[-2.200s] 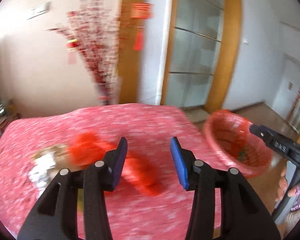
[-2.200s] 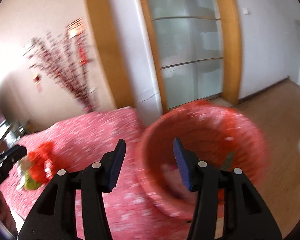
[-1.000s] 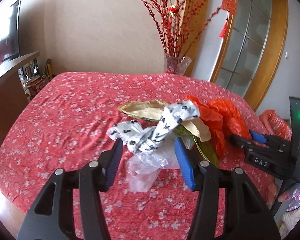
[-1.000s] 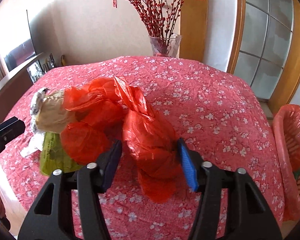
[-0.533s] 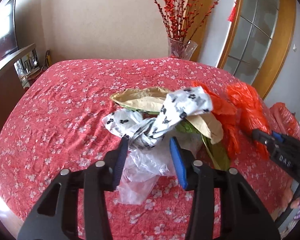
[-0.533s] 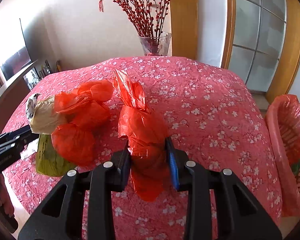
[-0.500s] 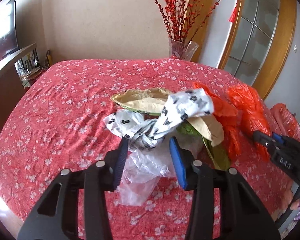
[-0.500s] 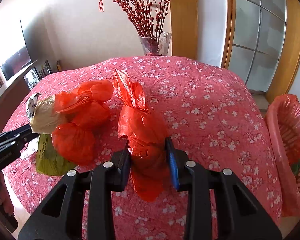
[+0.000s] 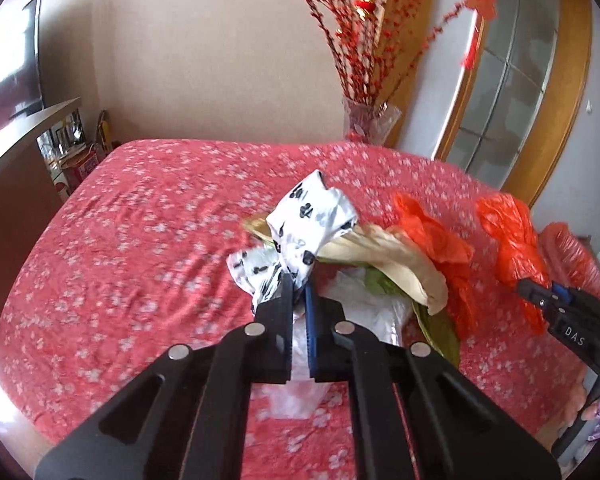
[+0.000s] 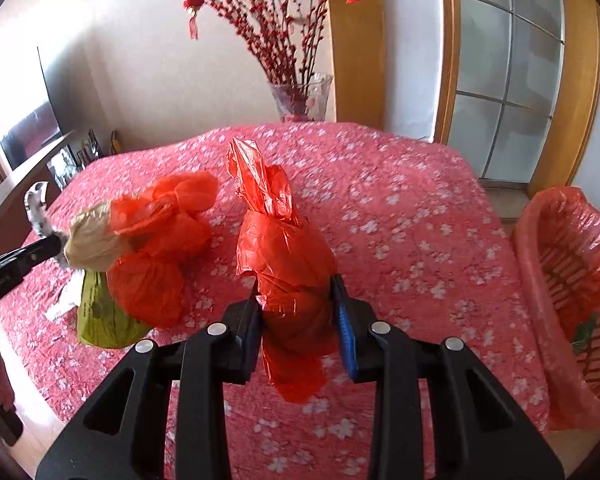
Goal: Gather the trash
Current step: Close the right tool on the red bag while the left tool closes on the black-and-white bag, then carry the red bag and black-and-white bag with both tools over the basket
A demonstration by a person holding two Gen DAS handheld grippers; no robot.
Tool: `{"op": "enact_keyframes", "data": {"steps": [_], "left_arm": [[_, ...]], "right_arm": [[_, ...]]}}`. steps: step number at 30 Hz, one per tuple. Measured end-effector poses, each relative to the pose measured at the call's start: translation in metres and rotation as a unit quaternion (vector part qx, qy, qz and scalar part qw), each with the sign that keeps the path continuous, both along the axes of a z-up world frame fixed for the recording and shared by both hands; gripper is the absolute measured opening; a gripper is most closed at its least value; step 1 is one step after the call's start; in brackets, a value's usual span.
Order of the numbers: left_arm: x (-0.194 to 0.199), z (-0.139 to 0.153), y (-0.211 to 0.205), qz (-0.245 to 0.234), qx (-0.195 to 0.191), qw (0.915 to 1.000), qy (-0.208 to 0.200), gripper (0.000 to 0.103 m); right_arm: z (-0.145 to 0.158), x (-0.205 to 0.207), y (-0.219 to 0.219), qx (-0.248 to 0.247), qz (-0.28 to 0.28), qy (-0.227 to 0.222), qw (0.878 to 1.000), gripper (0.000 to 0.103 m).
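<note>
Left wrist view: the left gripper [image 9: 299, 292] is clamped tight on the twisted neck of a white plastic bag printed with black marks [image 9: 305, 222], its jaws almost meeting around the thin film. That bag rises at the near edge of the heap of trash on the red flowered bedspread [image 9: 148, 216]; a cream paper wrapper [image 9: 396, 264] and a crumpled orange plastic bag [image 9: 432, 240] lie just right of it, clear film beneath.

Right wrist view: the right gripper [image 10: 298, 312] squeezes a knotted orange plastic bag [image 10: 284, 256], both pads pressed into its bulging sides, and the bag looks lifted off the bedspread. The heap lies to the left of this held bag; the red mesh basket lined with orange plastic [image 10: 560, 280] stands well to its right, beside the bed.

Both grasps appear made, so the pick-up step seems finished. The next move likely calls for carrying each bag rightward over the basket rim and releasing, keeping the white bag's trailing film from dragging the wrapper along.
</note>
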State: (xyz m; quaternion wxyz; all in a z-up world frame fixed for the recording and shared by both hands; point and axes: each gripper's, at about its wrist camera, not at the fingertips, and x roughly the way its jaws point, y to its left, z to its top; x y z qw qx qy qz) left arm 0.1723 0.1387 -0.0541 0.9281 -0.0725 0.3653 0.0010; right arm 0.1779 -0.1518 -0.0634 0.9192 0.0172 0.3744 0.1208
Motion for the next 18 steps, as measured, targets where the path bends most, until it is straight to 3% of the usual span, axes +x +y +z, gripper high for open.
{"op": "enact_keyframes", "data": {"steps": [10, 18], "left_arm": [[-0.014, 0.054, 0.02, 0.0, -0.073, 0.9964, -0.044, 0.007], [-0.007, 0.086, -0.012, -0.044, -0.091, 0.9927, -0.065, 0.007]], "right_arm": [[0.033, -0.013, -0.033, 0.023, -0.025, -0.037, 0.999, 0.033], [0.058, -0.022, -0.063, 0.037, -0.051, -0.067, 0.996, 0.033]]}}
